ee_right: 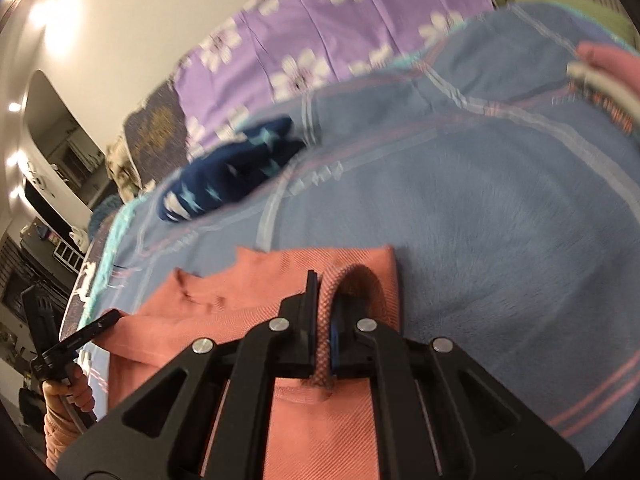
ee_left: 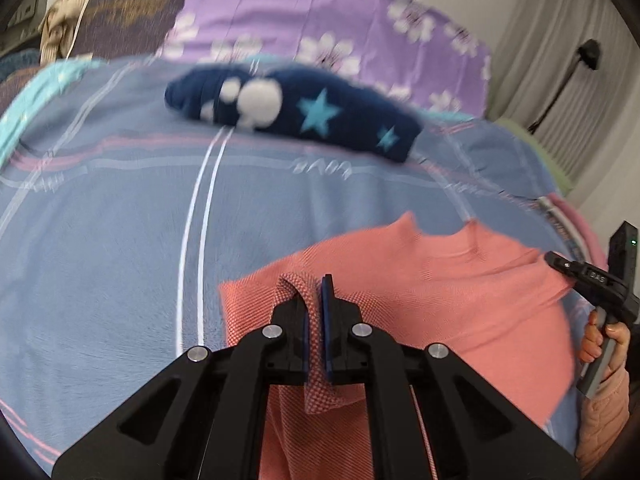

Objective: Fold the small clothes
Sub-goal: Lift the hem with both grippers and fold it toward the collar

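The salmon-pink knitted small top (ee_left: 460, 300) is lying on the blue plush blanket with pink and white stripes (ee_left: 120, 260) that covers the bed, and both tools are gripping it. The left gripper (ee_left: 316, 304) is holding a raised pinch of the knit, its jaws closed on the fabric. The right gripper (ee_right: 325, 312) is doing the same at the opposite side, its jaws closed on a rolled fold of the knit.

In the left wrist view the garment is spreading to the right of the jaws, toward the right tool and the hand holding it at the frame's right edge. In the right wrist view it is spreading to the left. The top's collar notch is facing away from both cameras, toward the far edge of the bed, so the line between the two grips is running across the garment.

Judgement: the coming fold is depending on both pinched points travelling together along the garment's length, neither arm being nearer.

A folded navy fleece garment with stars (ee_left: 292, 116) is sitting well apart, near the purple flowered sheet (ee_left: 340, 32).
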